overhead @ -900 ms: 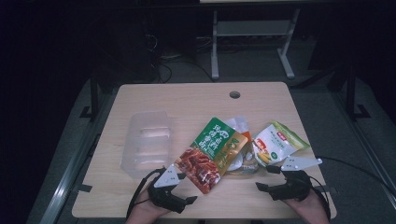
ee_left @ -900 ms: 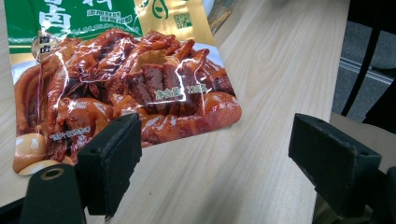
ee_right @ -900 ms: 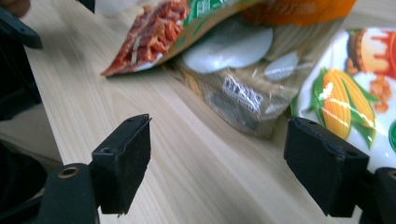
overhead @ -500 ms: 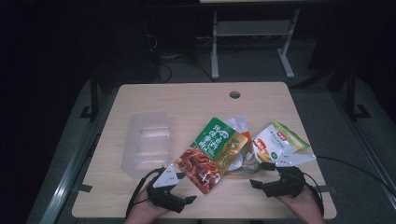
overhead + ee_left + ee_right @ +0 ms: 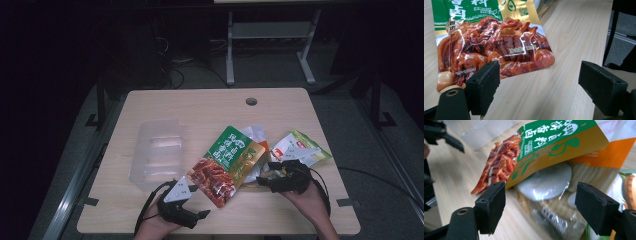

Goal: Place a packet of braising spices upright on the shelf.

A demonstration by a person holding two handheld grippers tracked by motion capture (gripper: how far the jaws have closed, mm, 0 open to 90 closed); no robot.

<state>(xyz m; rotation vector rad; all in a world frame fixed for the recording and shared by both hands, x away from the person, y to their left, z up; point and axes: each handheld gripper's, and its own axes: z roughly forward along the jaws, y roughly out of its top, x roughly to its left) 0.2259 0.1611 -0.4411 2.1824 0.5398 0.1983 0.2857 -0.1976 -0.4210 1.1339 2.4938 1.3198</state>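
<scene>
You have one wooden table (image 5: 210, 107) before you, with one clear tray (image 5: 156, 155) at its left and a pile of packets near the front middle. Count three you can tell apart: one green pouch (image 5: 227, 164) with red meat printed on its lower half, one white-and-orange packet (image 5: 257, 135) under its far edge, and one green-and-white packet (image 5: 300, 149) off to the right. A clear wrapper (image 5: 549, 202) with pale round pieces lies beneath the green pouch; how many pieces, you cannot tell. The green pouch carries white Chinese lettering on green and small print over the meat, too fine to read surely. Your left gripper (image 5: 192, 212) sits at the near edge, just beside the pouch's lower corner, jaws spread wide and holding nothing. Your right gripper (image 5: 267, 181) points left at the pile, its jaws also wide apart around empty air, with the clear wrapper and pouch edge just ahead.
</scene>
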